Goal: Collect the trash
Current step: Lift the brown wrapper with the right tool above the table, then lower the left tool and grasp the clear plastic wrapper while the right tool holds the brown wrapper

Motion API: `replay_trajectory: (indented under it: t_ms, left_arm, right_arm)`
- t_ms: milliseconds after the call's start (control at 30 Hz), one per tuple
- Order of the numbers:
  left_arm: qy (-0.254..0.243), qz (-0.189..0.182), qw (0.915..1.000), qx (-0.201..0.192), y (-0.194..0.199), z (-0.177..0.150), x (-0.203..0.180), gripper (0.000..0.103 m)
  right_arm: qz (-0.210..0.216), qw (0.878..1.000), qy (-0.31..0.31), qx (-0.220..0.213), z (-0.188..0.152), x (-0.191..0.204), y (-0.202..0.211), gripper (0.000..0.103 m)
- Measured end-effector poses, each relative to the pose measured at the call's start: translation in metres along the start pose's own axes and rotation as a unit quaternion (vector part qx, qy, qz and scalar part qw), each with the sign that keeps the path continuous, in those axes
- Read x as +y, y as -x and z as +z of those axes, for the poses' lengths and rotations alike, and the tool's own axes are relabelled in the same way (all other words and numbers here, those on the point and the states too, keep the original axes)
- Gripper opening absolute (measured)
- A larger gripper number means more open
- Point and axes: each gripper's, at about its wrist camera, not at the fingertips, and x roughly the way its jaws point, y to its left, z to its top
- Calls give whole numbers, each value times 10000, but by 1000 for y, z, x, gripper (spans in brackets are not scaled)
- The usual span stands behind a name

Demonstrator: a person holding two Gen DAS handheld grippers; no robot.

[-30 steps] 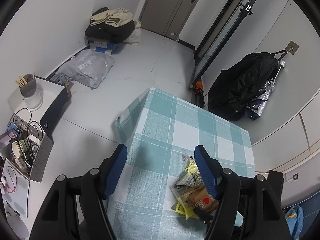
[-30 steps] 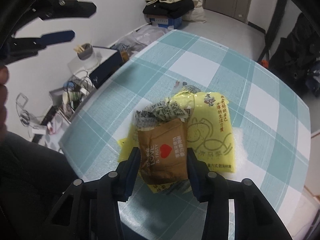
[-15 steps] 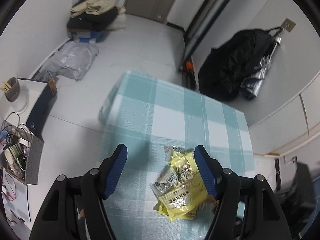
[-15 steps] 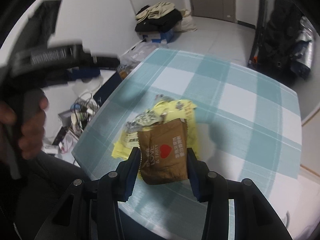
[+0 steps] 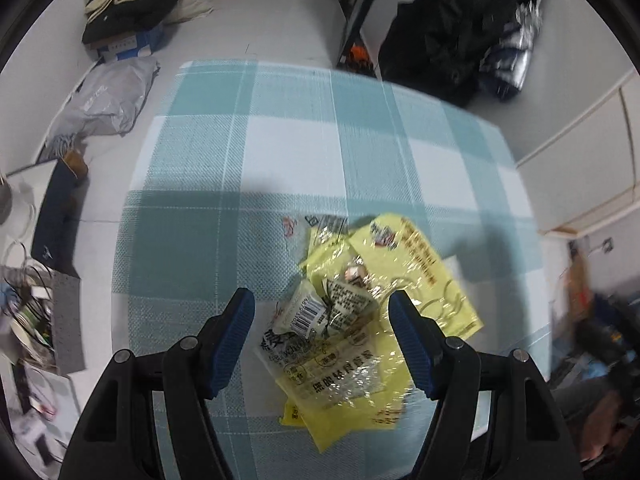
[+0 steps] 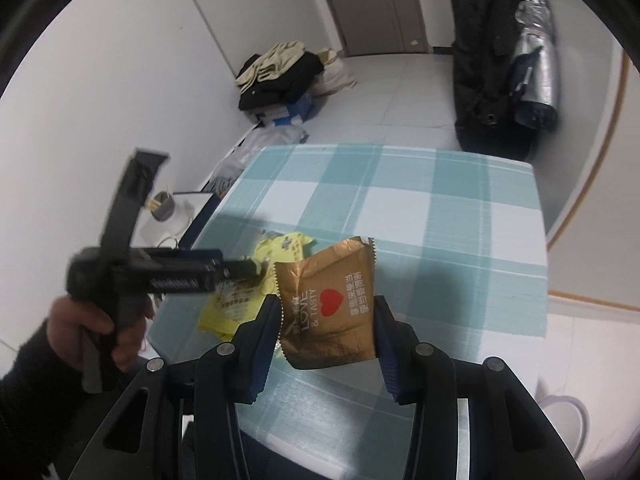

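While your right hand-held gripper (image 6: 327,322) clamps the brown wrapper (image 6: 328,304) above the bench (image 6: 460,216), your left hand-held gripper (image 5: 322,320) gapes over yellow wrappers (image 5: 404,256), near edge close, far checks bare.

A pile of clothes (image 5: 132,4) sat on a blue box (image 5: 128,44). A black coat (image 5: 452,28) hung by the wall.

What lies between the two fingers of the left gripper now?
In the left wrist view, crumpled wrappers on a yellow bag lie between the open left gripper's fingers.
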Motion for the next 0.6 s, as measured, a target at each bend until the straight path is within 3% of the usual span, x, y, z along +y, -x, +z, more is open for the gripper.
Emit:
replay_trajectory:
  t_ms: [67, 167, 600]
  left_arm:
    - [-83, 124, 9999, 54, -5, -3, -1, 64]
    - [-99, 25, 9999, 97, -5, -5, 1, 51]
    - [-260, -59, 9996, -47, -6, -10, -7, 47]
  right_arm:
    - [34, 10000, -59, -50, 0, -4, 4, 44]
    - [67, 9999, -80, -119, -2, -6, 11, 44]
    - [166, 9990, -10, -416, -7, -6, 31, 44]
